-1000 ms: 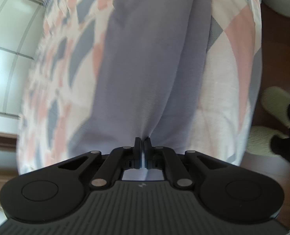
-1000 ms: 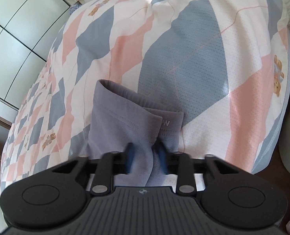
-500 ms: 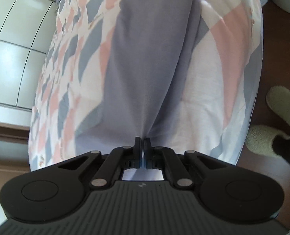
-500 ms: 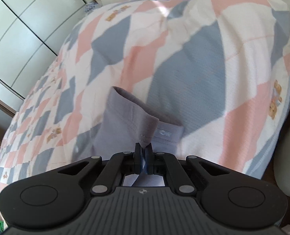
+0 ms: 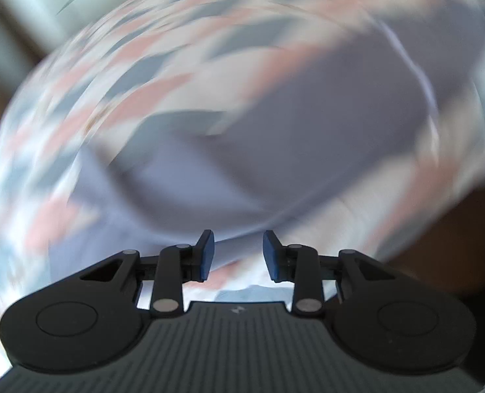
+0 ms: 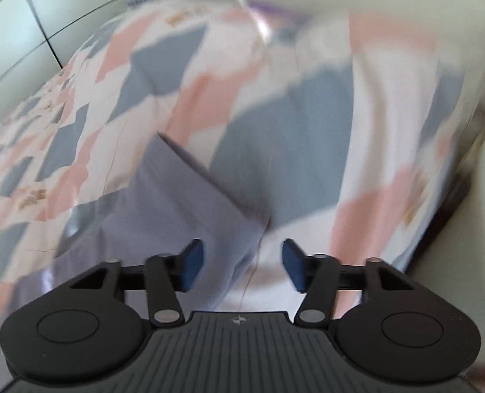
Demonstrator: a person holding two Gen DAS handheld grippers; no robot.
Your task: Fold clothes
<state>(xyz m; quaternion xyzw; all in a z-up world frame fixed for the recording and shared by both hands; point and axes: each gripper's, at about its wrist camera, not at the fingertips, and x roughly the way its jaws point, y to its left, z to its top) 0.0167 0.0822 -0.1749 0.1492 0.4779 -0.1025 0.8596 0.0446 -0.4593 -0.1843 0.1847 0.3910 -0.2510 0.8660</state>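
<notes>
Left wrist: my left gripper [image 5: 235, 250], pinched on the lavender garment [image 5: 307, 137] half a second ago, now spread and empty; garment lies on the patterned bedspread [image 5: 118, 65].

Right wrist: right gripper [image 6: 239, 262] likewise released, spread over the garment [image 6: 163, 203]. I judge this fold laid down.

left gripper [image 5: 235, 255]: jaws now apart, garment [image 5: 307, 131] released | right gripper [image 6: 239, 263]: same
</notes>
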